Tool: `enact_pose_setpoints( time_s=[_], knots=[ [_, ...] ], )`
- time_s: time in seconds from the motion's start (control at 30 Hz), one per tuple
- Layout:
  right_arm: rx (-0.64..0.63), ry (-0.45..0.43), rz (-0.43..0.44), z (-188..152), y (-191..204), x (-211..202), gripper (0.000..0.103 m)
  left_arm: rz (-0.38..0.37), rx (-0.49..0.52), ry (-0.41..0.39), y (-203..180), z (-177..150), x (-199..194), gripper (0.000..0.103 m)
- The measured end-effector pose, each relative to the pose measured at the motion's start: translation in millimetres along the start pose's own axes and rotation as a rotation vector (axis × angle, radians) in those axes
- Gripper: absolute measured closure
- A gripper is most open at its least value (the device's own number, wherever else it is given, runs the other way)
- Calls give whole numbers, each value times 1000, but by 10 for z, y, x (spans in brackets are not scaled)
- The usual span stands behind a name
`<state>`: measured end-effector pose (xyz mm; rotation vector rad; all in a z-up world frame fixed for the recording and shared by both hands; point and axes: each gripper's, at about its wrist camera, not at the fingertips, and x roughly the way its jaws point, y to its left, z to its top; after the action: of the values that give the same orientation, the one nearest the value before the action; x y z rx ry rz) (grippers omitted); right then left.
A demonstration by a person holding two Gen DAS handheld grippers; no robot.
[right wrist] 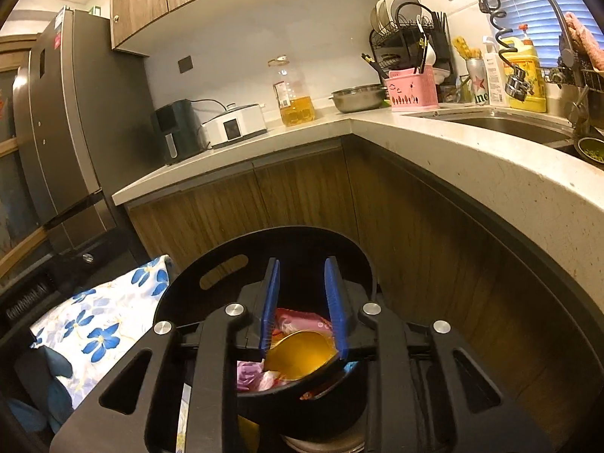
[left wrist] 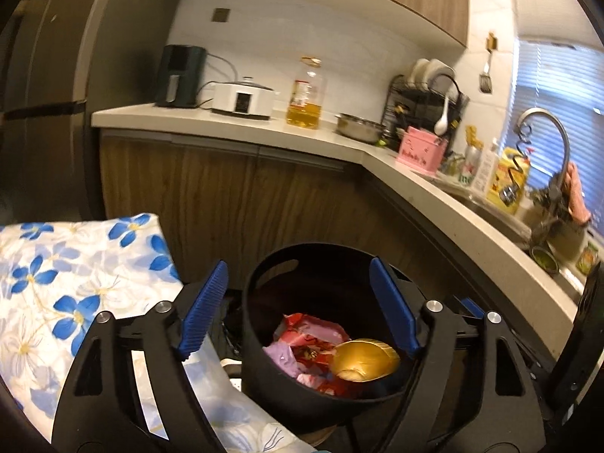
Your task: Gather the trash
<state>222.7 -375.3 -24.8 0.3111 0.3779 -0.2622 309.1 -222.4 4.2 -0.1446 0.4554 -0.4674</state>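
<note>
A black round trash bin (left wrist: 260, 294) stands on the floor by the wooden cabinets; it also shows in the right wrist view (right wrist: 188, 294). Inside lie red and pink wrappers (left wrist: 309, 334) and a gold paper bowl (left wrist: 364, 358). My left gripper (left wrist: 302, 309) is open wide above the bin and holds nothing. My right gripper (right wrist: 302, 309) hovers over the bin with its blue pads a narrow gap apart and nothing between them; the gold bowl (right wrist: 298, 355) and wrappers (right wrist: 298, 321) lie below it.
A table with a blue-flowered cloth (left wrist: 68, 283) stands left of the bin. An L-shaped counter (right wrist: 472, 158) carries an air fryer (left wrist: 179, 75), cooker (left wrist: 243, 100), oil bottle (left wrist: 305, 92), pan (left wrist: 358, 126), dish rack (left wrist: 426, 102) and sink (right wrist: 509, 124). A fridge (right wrist: 64, 120) stands at left.
</note>
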Motion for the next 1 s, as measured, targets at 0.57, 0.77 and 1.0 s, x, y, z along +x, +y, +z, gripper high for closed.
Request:
enact_pose_setpoints(
  time_s=[0.57, 0.77, 1.0],
  knots=[
    [-141, -6, 22, -180, 580, -594, 14, 315, -30, -28, 531, -250, -998, 11],
    [-161, -17, 24, -298, 762, -904, 6, 350, -15, -45, 609, -385, -1429, 7],
    [-182, -5, 7, -456, 969, -1276, 6, 340, 0, -57, 673, -550, -1922, 6]
  ],
)
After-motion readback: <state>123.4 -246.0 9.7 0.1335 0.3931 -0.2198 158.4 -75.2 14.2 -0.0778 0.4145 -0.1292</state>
